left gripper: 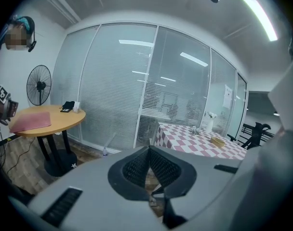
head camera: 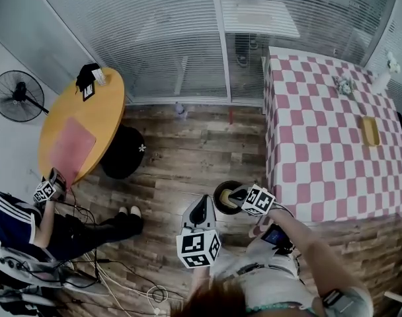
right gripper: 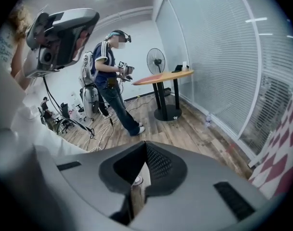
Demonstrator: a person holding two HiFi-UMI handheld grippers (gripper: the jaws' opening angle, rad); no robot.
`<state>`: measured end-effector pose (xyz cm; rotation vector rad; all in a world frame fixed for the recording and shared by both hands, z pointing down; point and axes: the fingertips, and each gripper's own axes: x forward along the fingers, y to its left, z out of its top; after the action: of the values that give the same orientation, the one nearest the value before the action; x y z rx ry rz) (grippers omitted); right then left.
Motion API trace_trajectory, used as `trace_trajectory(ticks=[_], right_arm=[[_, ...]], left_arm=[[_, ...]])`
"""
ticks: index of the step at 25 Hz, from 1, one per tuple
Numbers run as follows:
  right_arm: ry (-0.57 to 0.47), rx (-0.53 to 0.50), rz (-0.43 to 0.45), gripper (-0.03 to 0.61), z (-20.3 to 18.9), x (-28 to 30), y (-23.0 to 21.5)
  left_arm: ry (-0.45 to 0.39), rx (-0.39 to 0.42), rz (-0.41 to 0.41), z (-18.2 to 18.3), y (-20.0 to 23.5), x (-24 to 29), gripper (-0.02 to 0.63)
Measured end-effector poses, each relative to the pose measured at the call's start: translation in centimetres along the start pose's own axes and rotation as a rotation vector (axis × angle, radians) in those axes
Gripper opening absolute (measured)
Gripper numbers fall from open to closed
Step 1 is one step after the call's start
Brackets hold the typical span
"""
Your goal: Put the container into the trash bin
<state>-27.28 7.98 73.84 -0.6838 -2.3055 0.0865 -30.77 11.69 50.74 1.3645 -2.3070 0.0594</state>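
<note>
The bin (head camera: 217, 191) stands on the floor, left of the checked table. A pale thing inside it is, I think, the container (head camera: 225, 203), so the task looks done. My right gripper (head camera: 238, 194), near the rim, is clenched and empty. My left gripper (head camera: 201, 205) is also clenched and empty.

- Wood-plank floor (head camera: 181, 150) below the left gripper (left gripper: 147, 149).
- Glass wall (left gripper: 117, 81) with shut blinds straight ahead of it.
- Yellow round table (left gripper: 45, 117) and standing fan (left gripper: 39, 85) ahead to its left.
- Pink checked table (left gripper: 194, 141) ahead to its right.
- Lit strip light (left gripper: 259, 13) overhead, right.
</note>
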Motion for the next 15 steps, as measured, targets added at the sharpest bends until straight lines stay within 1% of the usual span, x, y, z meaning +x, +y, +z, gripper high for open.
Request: trace_trajectory(ticks=[4, 8, 11, 15], right_arm=[[-0.05, -0.096, 0.005, -0.006, 2.9, -2.6, 0.2], [-0.122, -0.153, 0.01, -0.006, 6.5, -5.0, 0.6], [-0.184, -0.174, -0.008, -0.006, 9.4, -6.8, 0.7], [-0.32, -0.166, -0.054, -0.006, 13.0, -9.5, 1.1]], left_arm=[[-0.004, 0.018, 0.0, 0.6, -1.1, 0.7, 0.006], [-0.005, 0.035, -0.001, 1.1, -2.0, 1.3, 0.005], [-0.007, 0.053, -0.001, 1.6, -2.3, 1.6, 0.005], [-0.016, 0.065, 0.006, 2.2, -2.8, 1.6, 0.006]])
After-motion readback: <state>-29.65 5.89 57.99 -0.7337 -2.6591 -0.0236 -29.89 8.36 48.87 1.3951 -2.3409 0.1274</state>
